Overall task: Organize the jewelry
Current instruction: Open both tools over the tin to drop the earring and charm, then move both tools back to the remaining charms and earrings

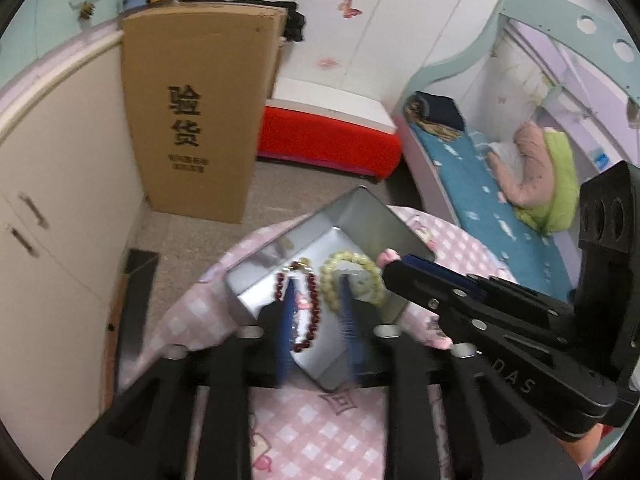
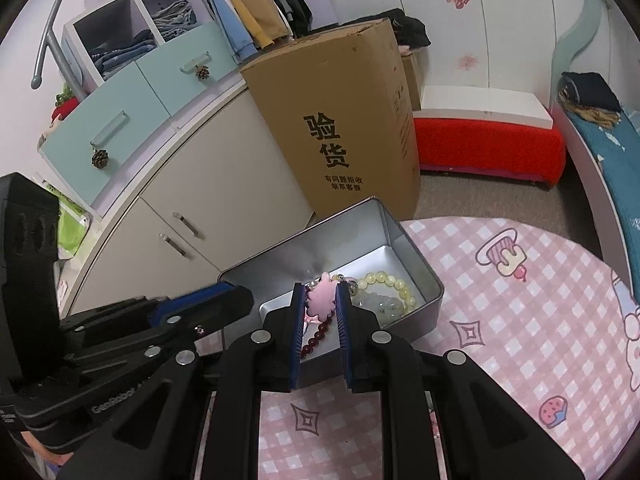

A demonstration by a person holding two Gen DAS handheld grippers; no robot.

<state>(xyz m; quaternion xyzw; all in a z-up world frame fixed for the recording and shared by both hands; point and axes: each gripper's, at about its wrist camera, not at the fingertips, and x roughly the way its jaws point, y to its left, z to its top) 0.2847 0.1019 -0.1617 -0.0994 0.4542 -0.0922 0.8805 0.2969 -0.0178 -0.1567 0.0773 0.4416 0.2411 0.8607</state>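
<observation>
An open metal tin (image 1: 372, 216) (image 2: 360, 224) stands on the pink checked tablecloth. Inside lie a dark red bead bracelet (image 1: 314, 312) (image 2: 316, 340) and a pale yellow-green bead bracelet (image 1: 370, 270) (image 2: 394, 286). My left gripper (image 1: 318, 300) is open and empty, its fingers over the tin with the red bracelet between them. My right gripper (image 2: 320, 300) is shut on a pink charm (image 2: 322, 298) and holds it over the tin. That charm shows in the left wrist view (image 1: 390, 257) at the right gripper's tip.
A tall cardboard box (image 1: 192, 120) (image 2: 340, 120) stands on the floor behind the table beside cream cabinets (image 2: 192, 208). A red and white bench (image 2: 488, 140) and a bed with blue sheet (image 1: 480, 184) lie further back. The tablecloth (image 2: 520, 320) spreads to the right.
</observation>
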